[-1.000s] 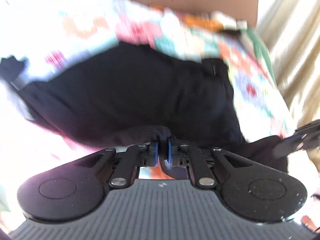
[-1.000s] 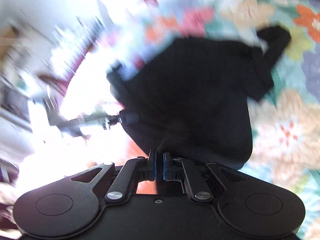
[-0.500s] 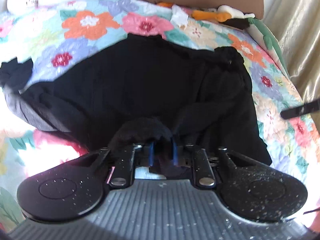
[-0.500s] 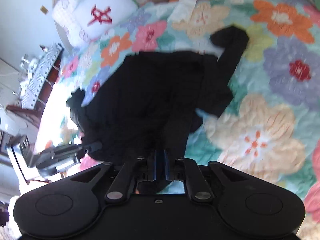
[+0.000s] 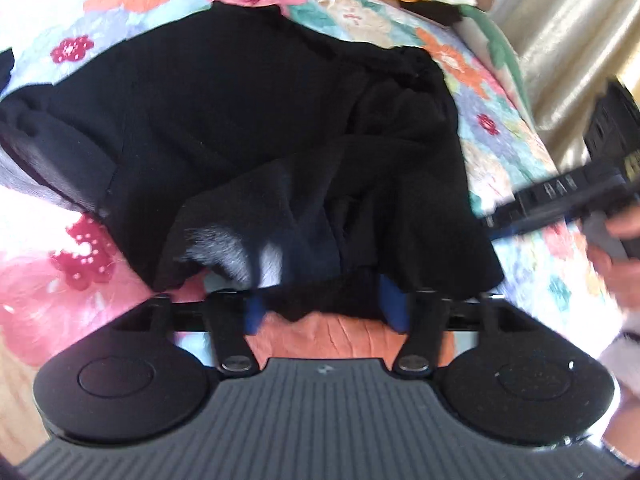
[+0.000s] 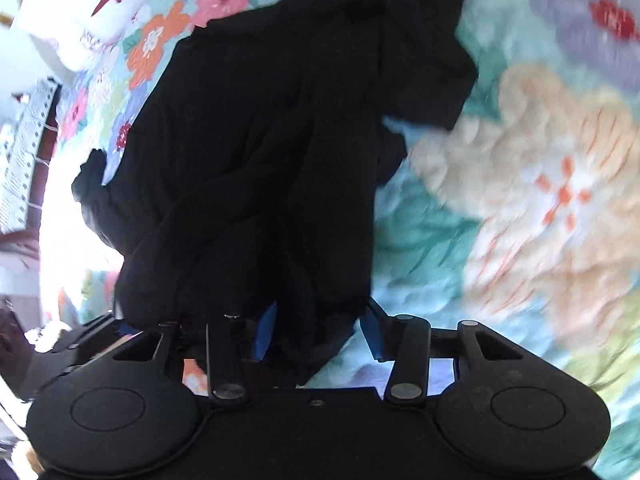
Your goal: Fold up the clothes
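Left wrist: both hand-held grippers, left (image 5: 324,308) and right (image 6: 320,330), have just been opening wide; black garment (image 5: 248,120) cloth probably lies loose between their pads and may snag and undo the fold.

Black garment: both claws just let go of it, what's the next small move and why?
Probably back both claws away. The left claw and right claw have just been opening, pads off the cloth between them, and the black garment lies bunched on the floral quilt.
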The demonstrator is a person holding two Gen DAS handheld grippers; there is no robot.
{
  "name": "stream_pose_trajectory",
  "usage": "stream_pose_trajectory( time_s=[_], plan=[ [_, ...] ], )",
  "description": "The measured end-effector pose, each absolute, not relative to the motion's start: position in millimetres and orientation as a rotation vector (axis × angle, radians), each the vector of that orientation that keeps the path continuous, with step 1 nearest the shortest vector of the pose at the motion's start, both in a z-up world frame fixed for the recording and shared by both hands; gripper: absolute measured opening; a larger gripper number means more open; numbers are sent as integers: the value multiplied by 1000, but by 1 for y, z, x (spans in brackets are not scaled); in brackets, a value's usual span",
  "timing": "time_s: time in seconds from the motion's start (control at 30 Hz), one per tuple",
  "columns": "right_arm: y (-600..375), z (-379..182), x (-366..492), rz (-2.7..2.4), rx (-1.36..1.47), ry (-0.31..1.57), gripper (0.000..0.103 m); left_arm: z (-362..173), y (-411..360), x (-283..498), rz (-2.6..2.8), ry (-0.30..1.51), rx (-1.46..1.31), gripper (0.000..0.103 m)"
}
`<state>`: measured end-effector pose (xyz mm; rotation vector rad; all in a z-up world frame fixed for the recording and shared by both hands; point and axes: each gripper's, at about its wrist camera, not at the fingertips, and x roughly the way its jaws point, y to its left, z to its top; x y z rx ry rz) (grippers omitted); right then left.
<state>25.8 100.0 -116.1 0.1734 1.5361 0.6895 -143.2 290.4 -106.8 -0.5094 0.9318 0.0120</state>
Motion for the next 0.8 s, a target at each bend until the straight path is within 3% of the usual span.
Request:
stream_pose_trajectory(
  time_s=[0.07, 0.1, 0.13, 0.37, 0.5, 0.6, 0.8],
  plan=[
    [102, -119, 23, 705, 172, 1518, 48, -109, 286, -138, 27, 908, -483, 67],
    [103, -115, 23, 724, 141, 1485, 18, -108, 281, -135, 31, 915, -430, 34],
    [102, -108, 23, 735, 132, 1444, 17, -105, 278, -133, 20, 934, -390, 19],
    [65, -20, 13, 864, 288, 1225, 17, -24, 297, -178, -32, 907, -365, 17],
    [72, 18, -22, 927, 10, 1232, 16, 9, 301, -204, -81, 943, -444, 14],
    [82, 29, -48, 969, -286, 1224, 16, 2, 300, -215, -118, 1019, -556, 8],
    [100, -30, -69, 856, -739, 1356, 20, -49, 284, -217, -14, 1194, -482, 8]
  ],
)
